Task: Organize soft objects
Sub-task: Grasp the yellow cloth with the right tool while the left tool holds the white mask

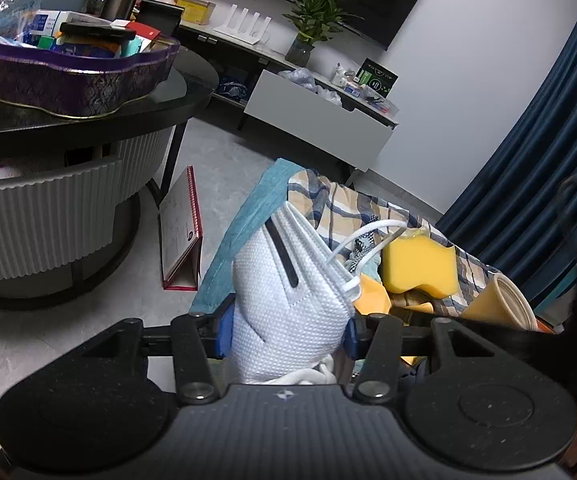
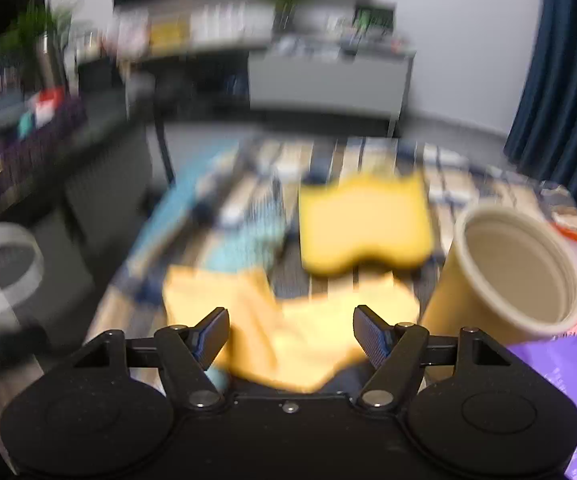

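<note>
Left claw point(image 1: 288, 330) clenched on a white face mask point(image 1: 288, 292), blue pads pressed to both sides of its folded body, ear loops trailing up and right. Mask held above the near-left part of a plaid cloth point(image 1: 368, 208) spread over a teal-edged surface. On that cloth: a yellow sponge point(image 1: 418, 264) toward the middle, a yellow rag point(image 1: 372, 294) just beside the mask's lower edge, a yellow cylindrical container point(image 1: 500, 300) lying tilted at the right edge, open mouth visible.

Right claw point(image 2: 290, 332) released, fingers spread wide, nothing between them, hovering over the yellow rag point(image 2: 284, 328). Right view heavily blurred. Sponge point(image 2: 364, 228) beyond the rag, container point(image 2: 516, 272) to the right, mouth facing the camera.

Round dark bench point(image 1: 128, 116) at left carrying a purple tray point(image 1: 68, 76) full of boxes. Red-edged desk calendar point(image 1: 180, 236) standing on the floor.
</note>
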The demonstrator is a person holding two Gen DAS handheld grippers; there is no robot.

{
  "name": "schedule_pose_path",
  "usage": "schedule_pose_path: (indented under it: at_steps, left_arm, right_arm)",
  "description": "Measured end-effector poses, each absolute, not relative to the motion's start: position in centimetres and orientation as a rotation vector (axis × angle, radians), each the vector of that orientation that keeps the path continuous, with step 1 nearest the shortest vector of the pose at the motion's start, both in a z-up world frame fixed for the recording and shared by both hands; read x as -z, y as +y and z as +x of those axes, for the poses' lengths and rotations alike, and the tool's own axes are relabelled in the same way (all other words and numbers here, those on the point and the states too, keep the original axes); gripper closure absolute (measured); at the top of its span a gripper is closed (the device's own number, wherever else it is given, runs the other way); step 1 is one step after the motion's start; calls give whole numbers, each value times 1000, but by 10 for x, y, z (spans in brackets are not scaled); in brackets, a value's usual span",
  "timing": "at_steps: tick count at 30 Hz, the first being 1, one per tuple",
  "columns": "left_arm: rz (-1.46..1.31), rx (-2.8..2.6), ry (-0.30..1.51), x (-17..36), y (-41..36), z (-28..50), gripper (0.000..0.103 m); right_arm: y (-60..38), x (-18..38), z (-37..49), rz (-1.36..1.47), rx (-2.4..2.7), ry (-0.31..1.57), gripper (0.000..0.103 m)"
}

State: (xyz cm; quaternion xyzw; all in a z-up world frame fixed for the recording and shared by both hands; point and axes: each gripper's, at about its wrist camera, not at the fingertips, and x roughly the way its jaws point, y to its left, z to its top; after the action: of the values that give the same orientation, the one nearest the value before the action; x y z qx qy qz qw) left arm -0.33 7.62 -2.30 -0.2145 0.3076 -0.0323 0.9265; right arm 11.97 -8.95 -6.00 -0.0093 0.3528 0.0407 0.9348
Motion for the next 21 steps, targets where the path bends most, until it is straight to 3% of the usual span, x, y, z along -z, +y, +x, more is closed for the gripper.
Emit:
schedule_pose_path:
  at_steps: [2, 8, 12, 13, 14, 15, 19, 21]
  left_arm:
    - [-450, 62, 626, 23, 78, -4, 52]
    - [-487, 53, 624, 24, 84, -3, 51]
    - [-485, 51, 626, 24, 84, -3, 51]
    - [-487, 51, 625, 24, 84, -3, 51]
    - [-488, 51, 626, 24, 84, -2, 51]
    - [-488, 51, 626, 25, 84, -3, 51]
    - [-483, 52, 625, 24, 82, -2, 51]
    - [-482, 53, 625, 24, 82, -2, 51]
  right_arm:
    - [-86, 50, 116, 2, -141, 665, 21]
    - [-73, 61, 121, -29, -309, 741, 23]
    - [-76, 67, 121, -51, -270, 748, 77]
    - [-78, 67, 122, -49, -269, 747, 84]
    - [-79, 66, 122, -51, -259, 737, 98]
    - [-80, 63, 120, -62, -242, 718, 100]
    - [-88, 56, 116, -108, -112, 680, 96]
    - [-87, 64, 121, -141, -74, 739, 50]
